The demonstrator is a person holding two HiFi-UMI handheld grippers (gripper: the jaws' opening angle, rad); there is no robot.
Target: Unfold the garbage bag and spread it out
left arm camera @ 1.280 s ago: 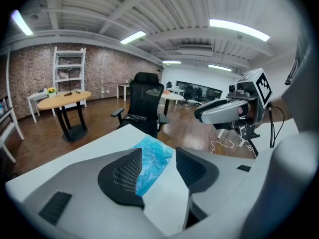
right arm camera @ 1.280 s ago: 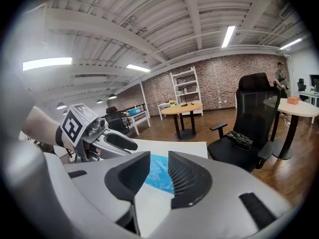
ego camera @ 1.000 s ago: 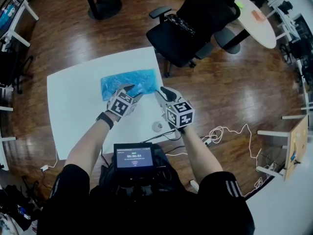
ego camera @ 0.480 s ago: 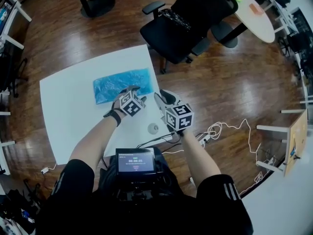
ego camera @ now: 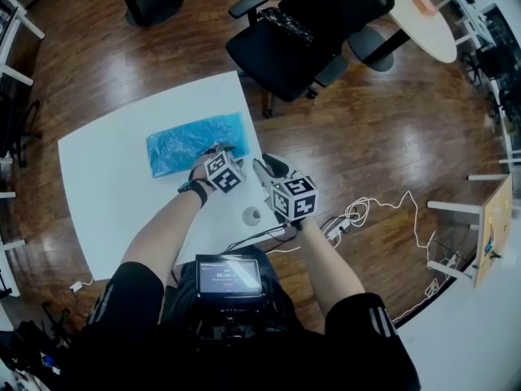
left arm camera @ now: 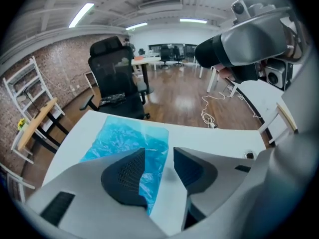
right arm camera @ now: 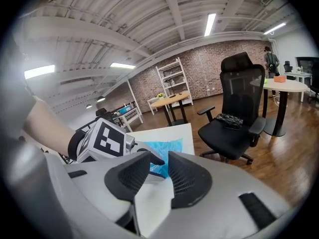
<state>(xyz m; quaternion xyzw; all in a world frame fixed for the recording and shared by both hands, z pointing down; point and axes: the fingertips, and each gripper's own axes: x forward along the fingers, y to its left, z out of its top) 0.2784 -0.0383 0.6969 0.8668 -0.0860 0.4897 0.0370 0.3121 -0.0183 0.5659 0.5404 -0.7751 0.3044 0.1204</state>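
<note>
The blue garbage bag lies folded and flat on the white table. My left gripper hovers at the bag's near right corner. In the left gripper view the bag runs under the left finger, and its right edge shows in the gap of the left gripper. Its jaws are closing, but the pads press on nothing. My right gripper stands open just right of the bag, over bare table. In the right gripper view the right gripper holds nothing; beyond it is the bag.
A black office chair stands beyond the table's far right corner. A small white round object sits on the table near its front edge. Cables lie on the wooden floor to the right. A screen device hangs at the person's chest.
My left gripper has slid from over the bag's middle toward its right end. The right gripper has stayed beside the bag. The head view has shifted a little.
</note>
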